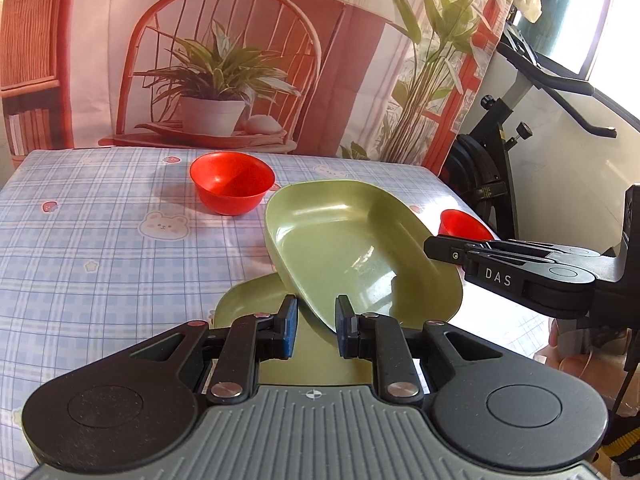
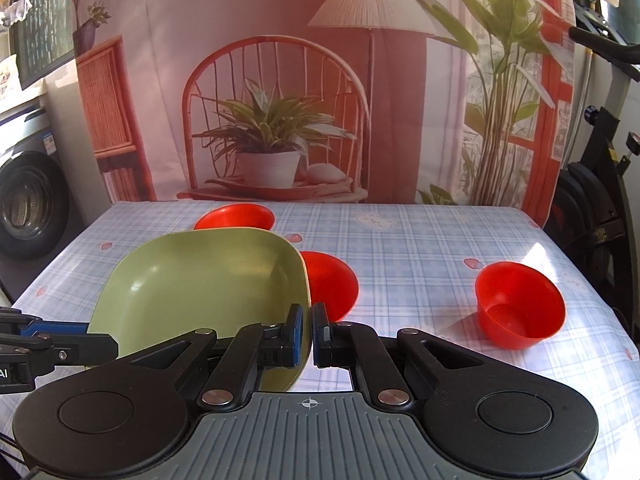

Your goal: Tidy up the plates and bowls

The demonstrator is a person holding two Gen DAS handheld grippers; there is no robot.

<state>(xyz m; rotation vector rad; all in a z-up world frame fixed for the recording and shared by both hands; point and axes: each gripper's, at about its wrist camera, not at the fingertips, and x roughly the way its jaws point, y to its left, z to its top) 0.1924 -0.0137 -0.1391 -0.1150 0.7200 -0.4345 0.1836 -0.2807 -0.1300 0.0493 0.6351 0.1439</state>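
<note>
Right up close, the left gripper (image 1: 316,326) has its jaws almost shut, and the near rim of the green plate (image 1: 352,248) pokes down between them; it looks pinched there, though I cannot be sure both pads press on it. On the other side, the right gripper (image 2: 311,334) is squeezed tight on the plate's edge. So both hands hold one green plate tilted up in the air above the checked tablecloth (image 1: 100,240). Under it lies a second green plate (image 1: 256,300), flat on the table. Three red bowls sit apart: a far bowl (image 1: 232,182), a middle bowl (image 2: 332,284) just behind the lifted plate, and a right bowl (image 2: 520,308) near the table's edge. I think the step now is stacking the plates. Next, the lifted plate should be made level, lined up over the flat one, and set down gently before both grippers let go.
</note>
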